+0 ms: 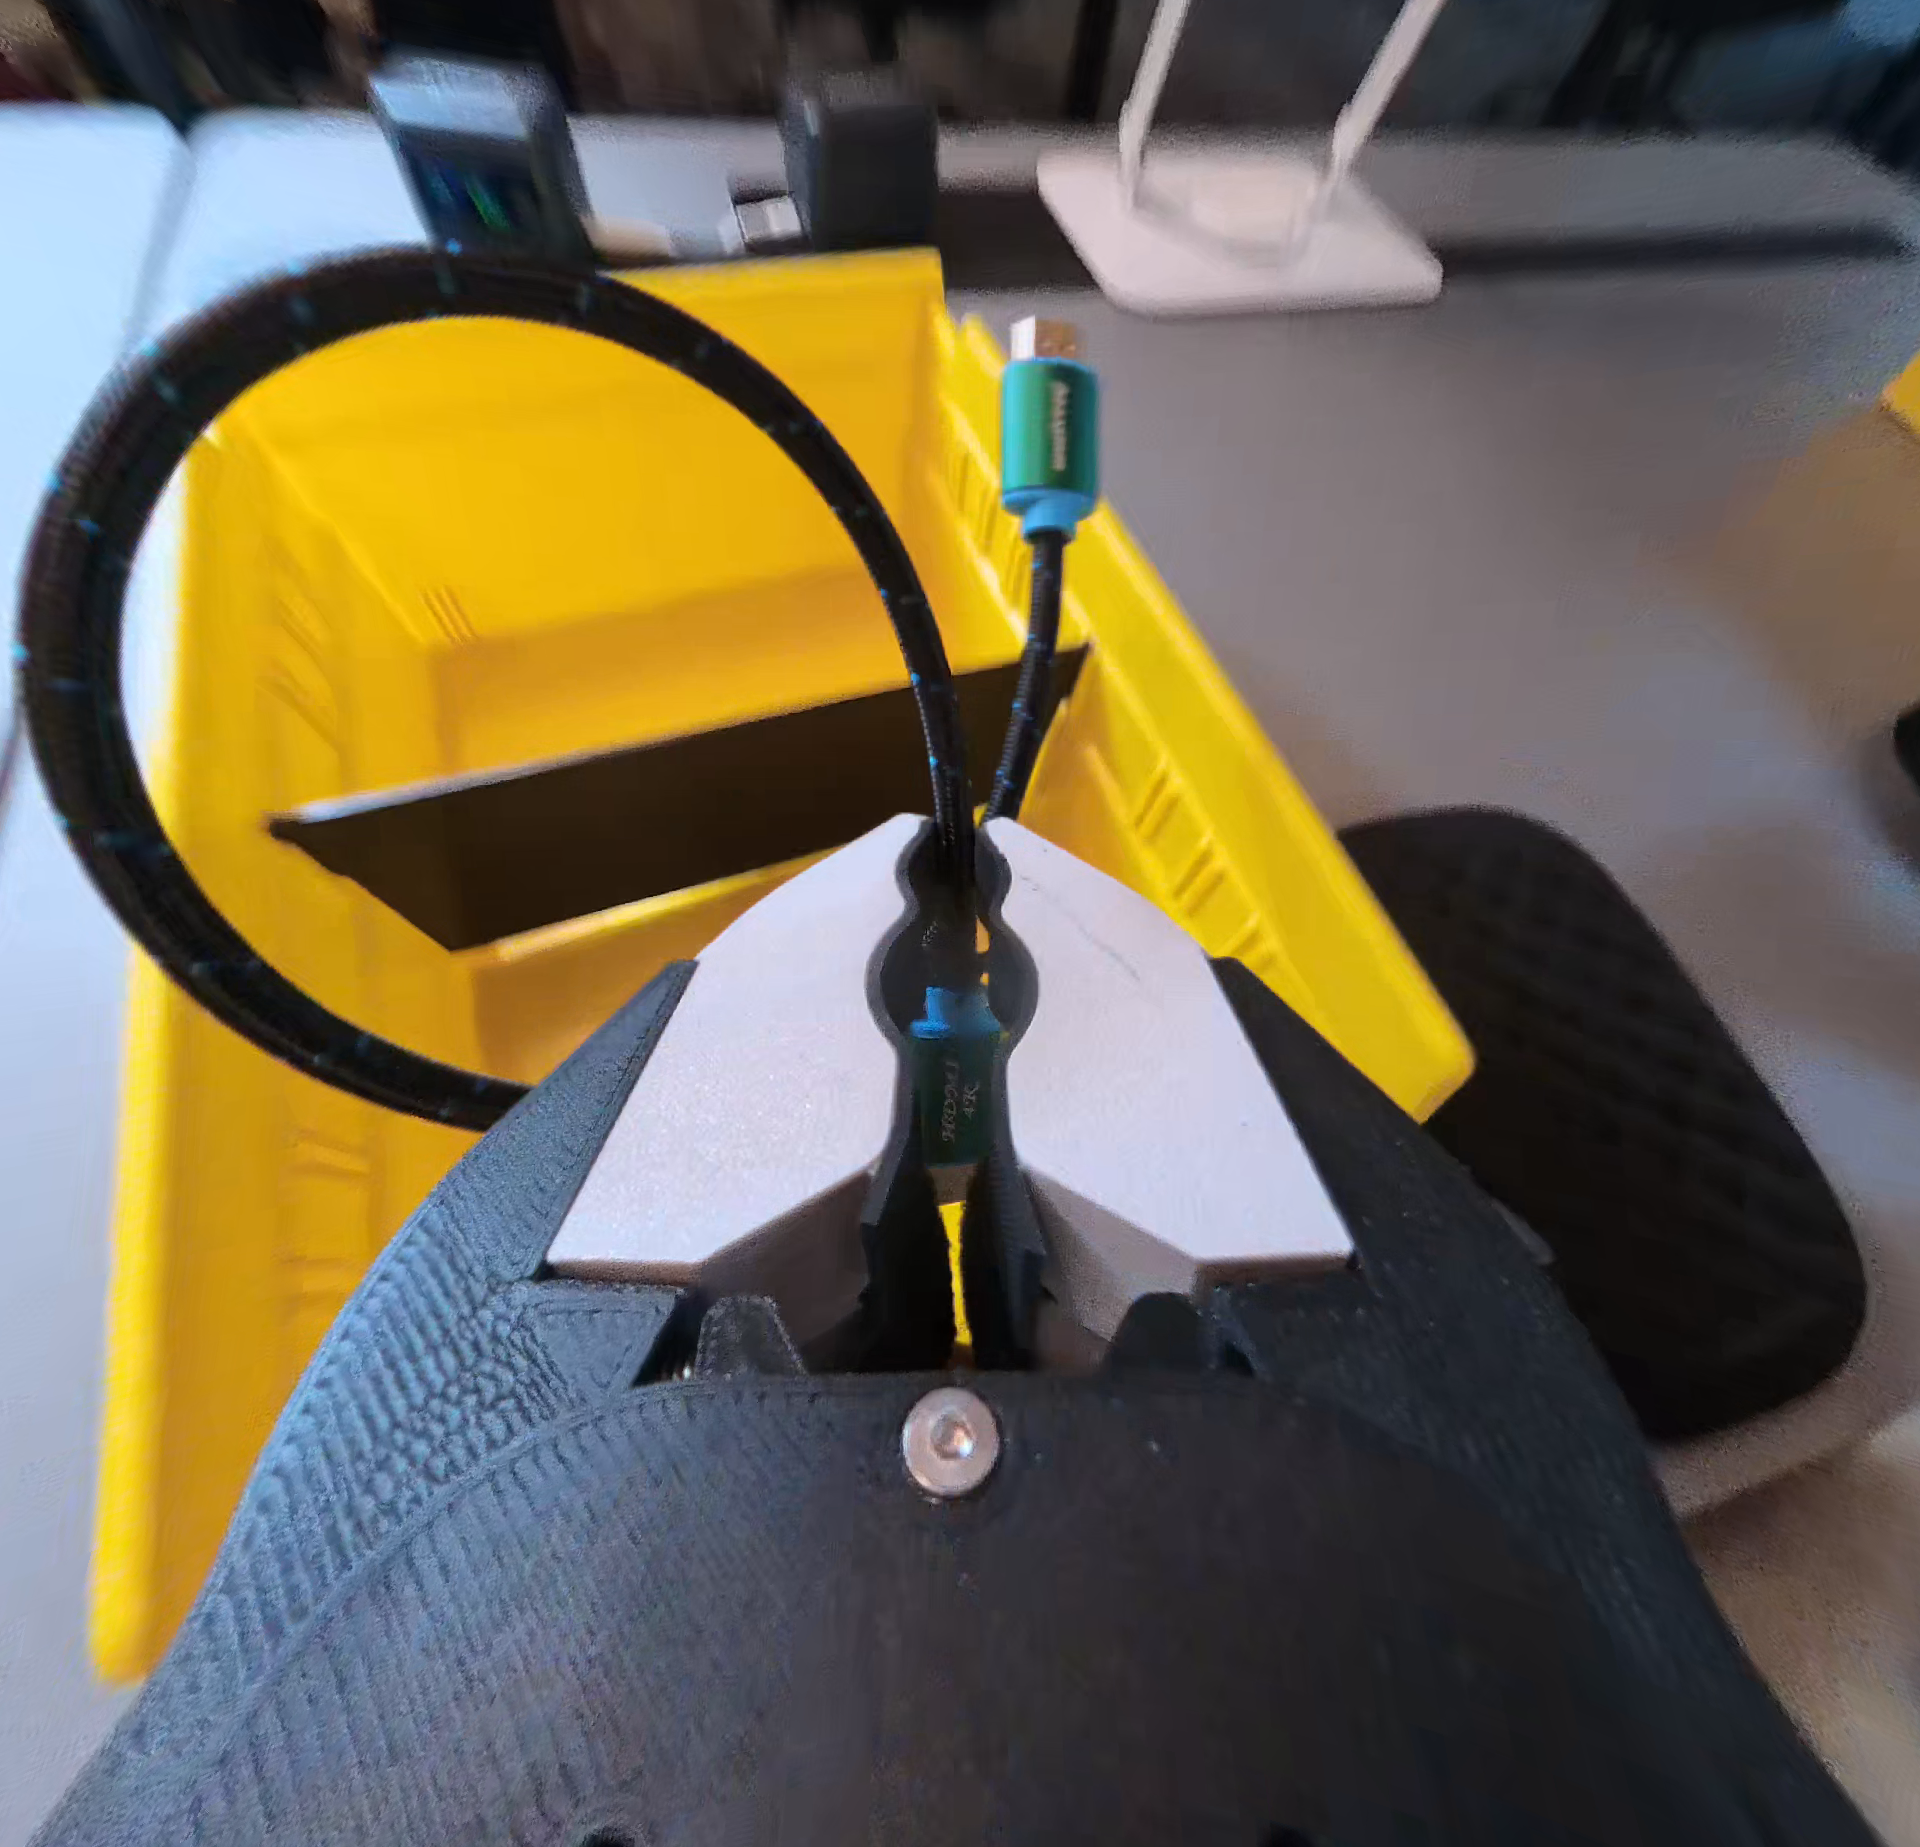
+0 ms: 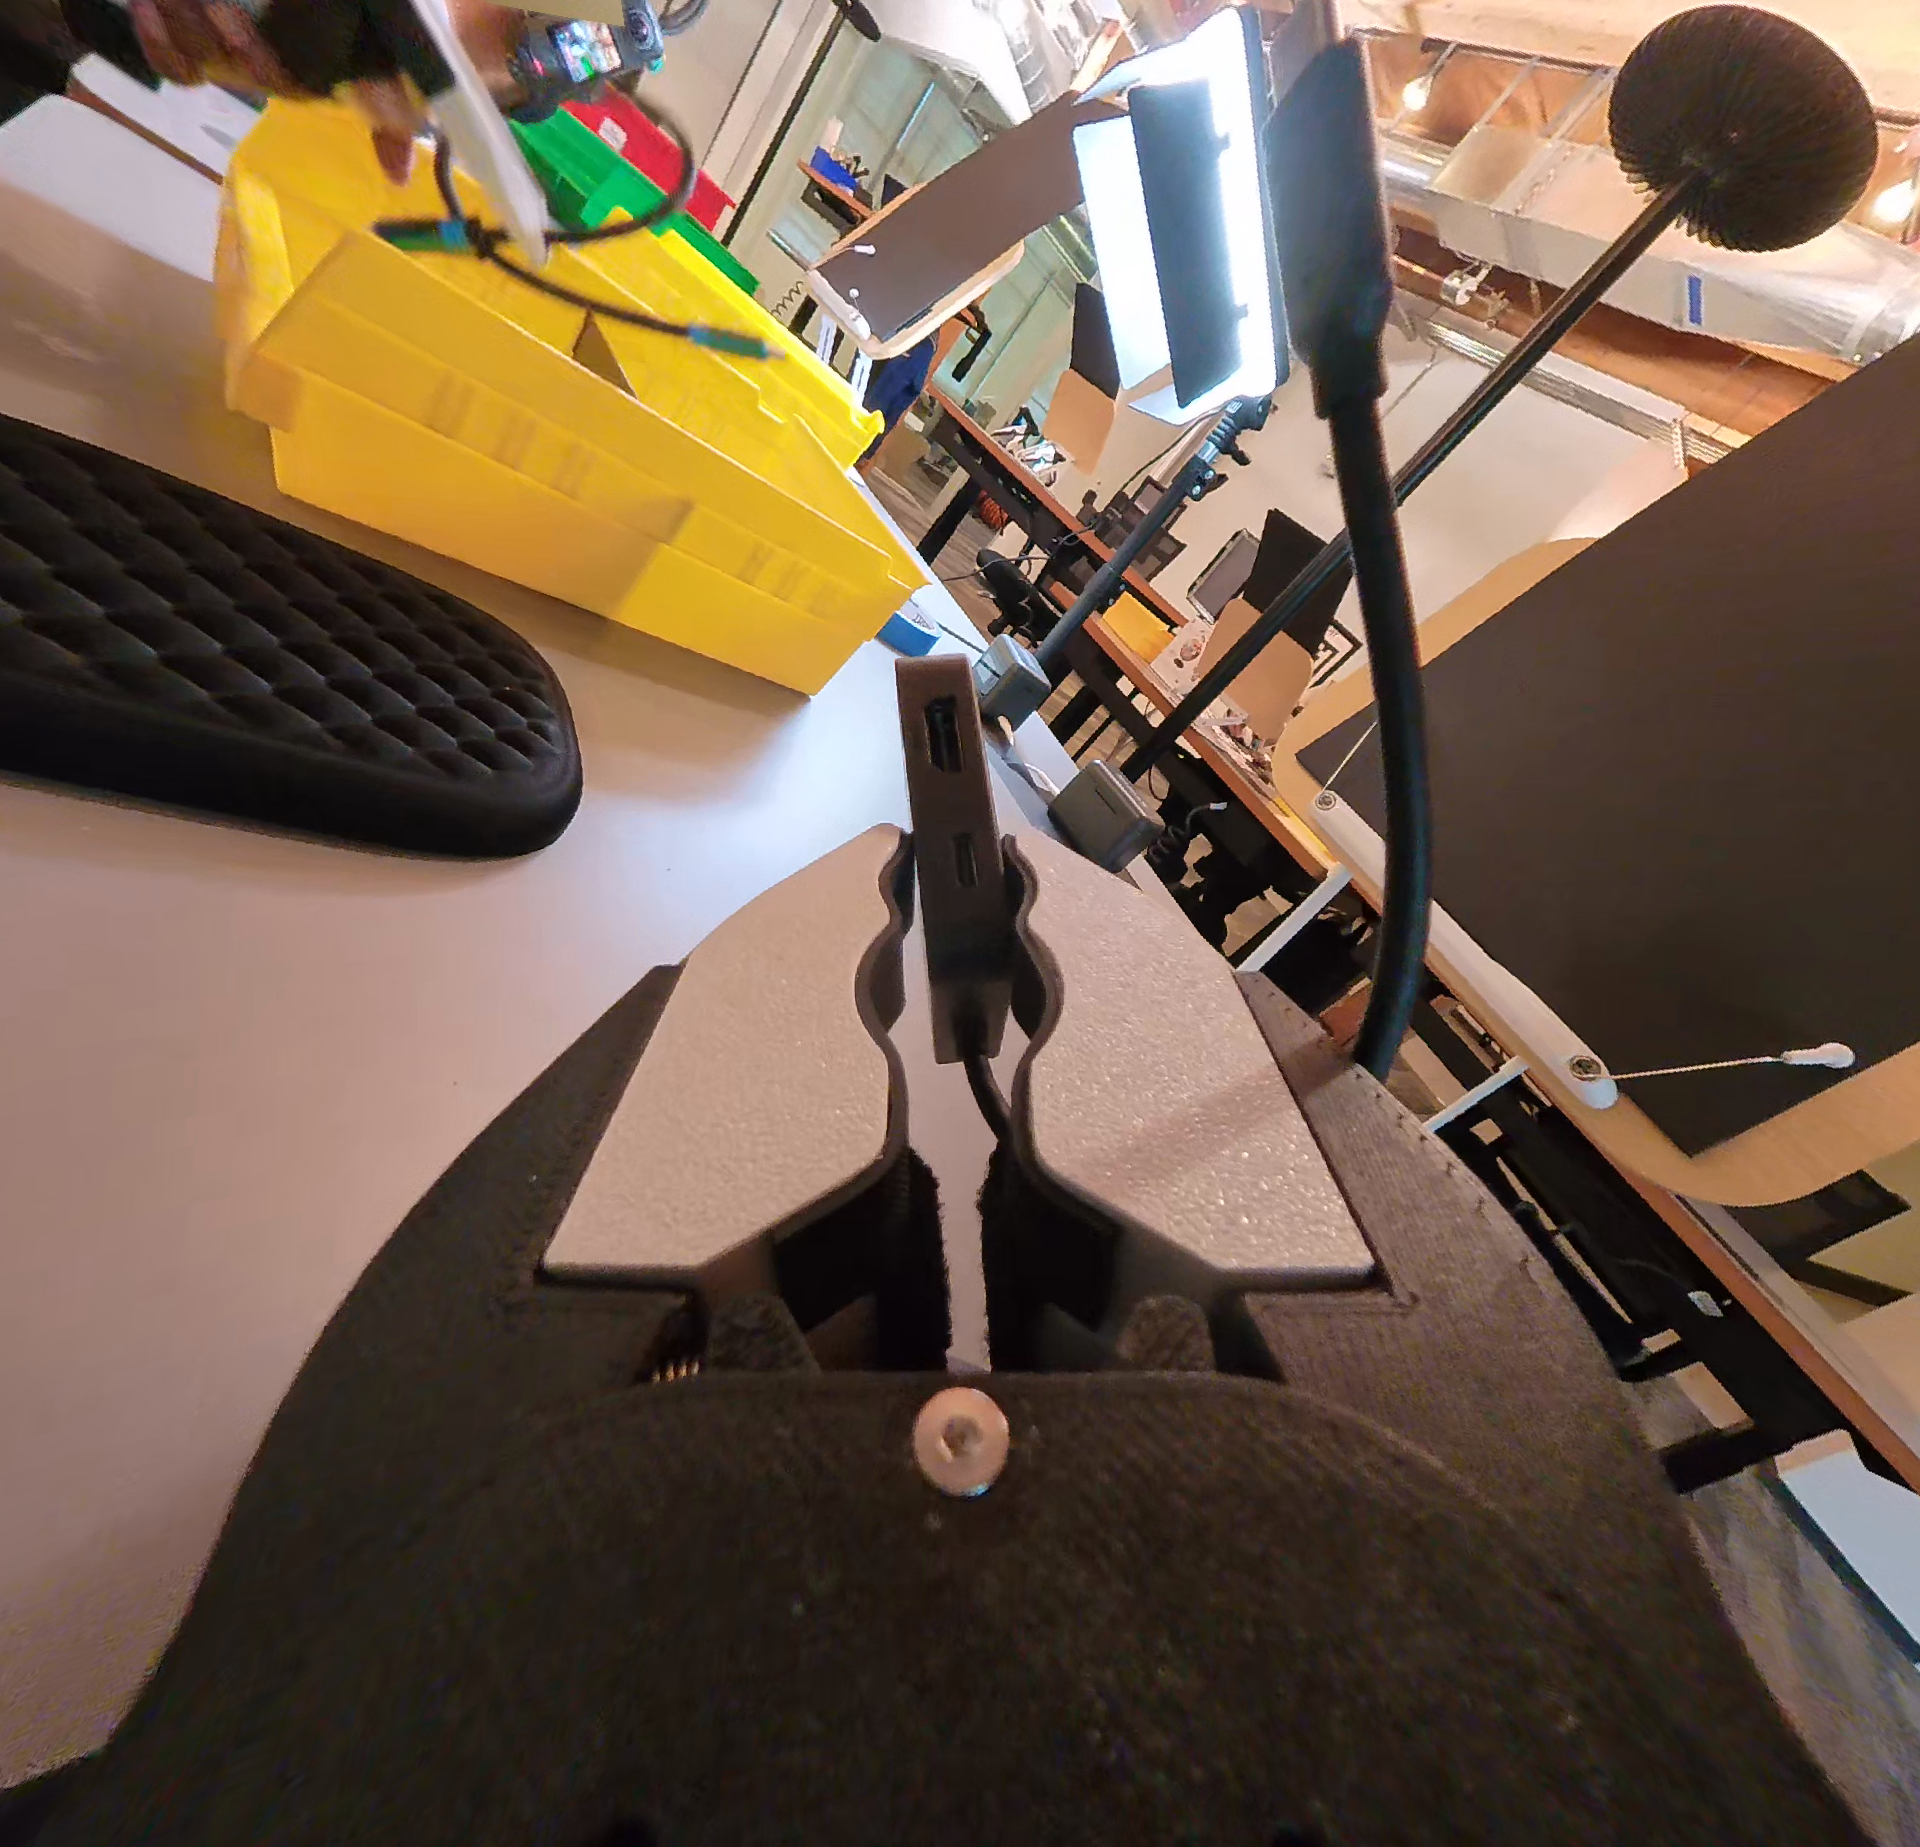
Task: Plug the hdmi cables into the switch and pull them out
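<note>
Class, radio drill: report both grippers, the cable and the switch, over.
Left gripper shut on braided cable, above yellow bin. Right gripper shut on switch, ports empty. Nothing plugged yet; nothing blocking.

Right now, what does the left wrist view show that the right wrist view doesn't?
Only the left wrist view shows the left gripper shut on the black braided cable with green plugs, up close, and the bin's black divider. Only the right wrist view shows the right gripper shut on the small dark switch box. Both show the yellow plastic bin and black mesh pad.
</note>
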### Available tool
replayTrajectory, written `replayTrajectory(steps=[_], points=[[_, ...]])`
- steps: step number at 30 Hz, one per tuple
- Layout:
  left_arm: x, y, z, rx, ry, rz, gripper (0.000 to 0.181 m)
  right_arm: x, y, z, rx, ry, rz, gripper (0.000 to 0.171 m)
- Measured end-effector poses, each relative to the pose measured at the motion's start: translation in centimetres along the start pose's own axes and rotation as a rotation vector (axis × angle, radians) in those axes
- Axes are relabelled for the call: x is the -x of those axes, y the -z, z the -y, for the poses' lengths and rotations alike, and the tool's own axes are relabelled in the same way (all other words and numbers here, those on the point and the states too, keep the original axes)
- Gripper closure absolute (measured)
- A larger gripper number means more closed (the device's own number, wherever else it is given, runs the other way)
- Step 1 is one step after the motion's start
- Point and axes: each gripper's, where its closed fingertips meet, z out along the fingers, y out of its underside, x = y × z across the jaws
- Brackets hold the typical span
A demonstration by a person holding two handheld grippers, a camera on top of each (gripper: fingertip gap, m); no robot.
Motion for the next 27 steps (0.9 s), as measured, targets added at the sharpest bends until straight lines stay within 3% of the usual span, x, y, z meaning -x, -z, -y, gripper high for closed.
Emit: replayTrajectory(steps=[4,9,14,19,23,27], points=[[-2.9,2.4,4.2,-0.147,-0.082,0.016,0.175,0.2,0.0,0.1,0.001,0.013,0.007,0.156],[-9.0,2.5,4.4,-0.04,-0.187,-0.046,0.175,-0.1,0.4,0.7,-0.021,0.006,-0.011,0.156],[-13.4,-0.1,1.0,0.119,-0.249,-0.016,0.175,-0.1,0.7,1.3,-0.05,0.002,-0.019,0.156],[-18.9,-2.1,-1.9,0.209,-0.233,-0.142,0.175,-0.4,1.0,1.8,-0.087,-0.028,-0.022,0.156],[-19.3,-4.7,-5.9,0.345,-0.155,-0.13,0.175,-0.5,1.2,2.1,-0.106,-0.039,-0.025,0.156],[-20.0,-6.6,-8.2,0.356,-0.009,-0.184,0.172,-0.6,1.2,2.3,-0.126,-0.047,-0.03,0.155]])
